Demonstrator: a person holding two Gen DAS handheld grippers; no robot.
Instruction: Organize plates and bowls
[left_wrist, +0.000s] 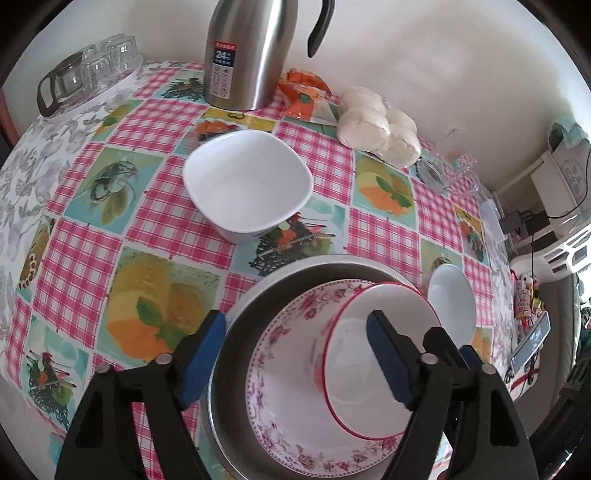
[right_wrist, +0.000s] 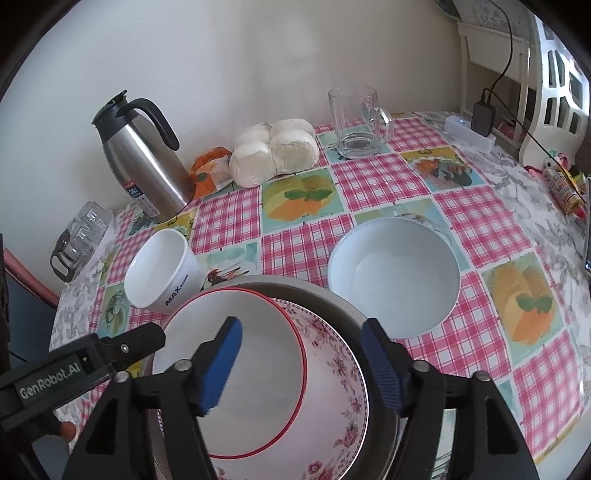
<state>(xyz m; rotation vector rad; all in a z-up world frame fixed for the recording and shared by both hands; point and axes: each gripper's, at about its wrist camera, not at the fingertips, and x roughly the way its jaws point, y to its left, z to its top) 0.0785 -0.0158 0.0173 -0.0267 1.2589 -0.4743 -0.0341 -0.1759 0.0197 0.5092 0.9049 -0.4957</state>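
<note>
A metal basin (left_wrist: 251, 314) (right_wrist: 332, 302) on the checked tablecloth holds a pink floral bowl (left_wrist: 288, 369) (right_wrist: 332, 369). A red-rimmed white bowl (left_wrist: 347, 362) (right_wrist: 266, 369) lies tilted inside it. My left gripper (left_wrist: 295, 354) is open above them, one finger outside the basin and the other over the red-rimmed bowl. My right gripper (right_wrist: 301, 369) is open over the same stack, gripping nothing. A squarish white bowl (left_wrist: 247, 184) (right_wrist: 162, 273) and a round white bowl (left_wrist: 452, 299) (right_wrist: 393, 273) stand on the table beyond.
A steel thermos jug (left_wrist: 243, 55) (right_wrist: 144, 158), an orange packet (left_wrist: 306, 96) and bagged white buns (left_wrist: 380, 125) (right_wrist: 275, 151) line the wall. A glass mug (right_wrist: 356, 122) stands at the back right, a tray of glasses (left_wrist: 92, 70) at the back left, and a power strip (right_wrist: 469, 129) by the right edge.
</note>
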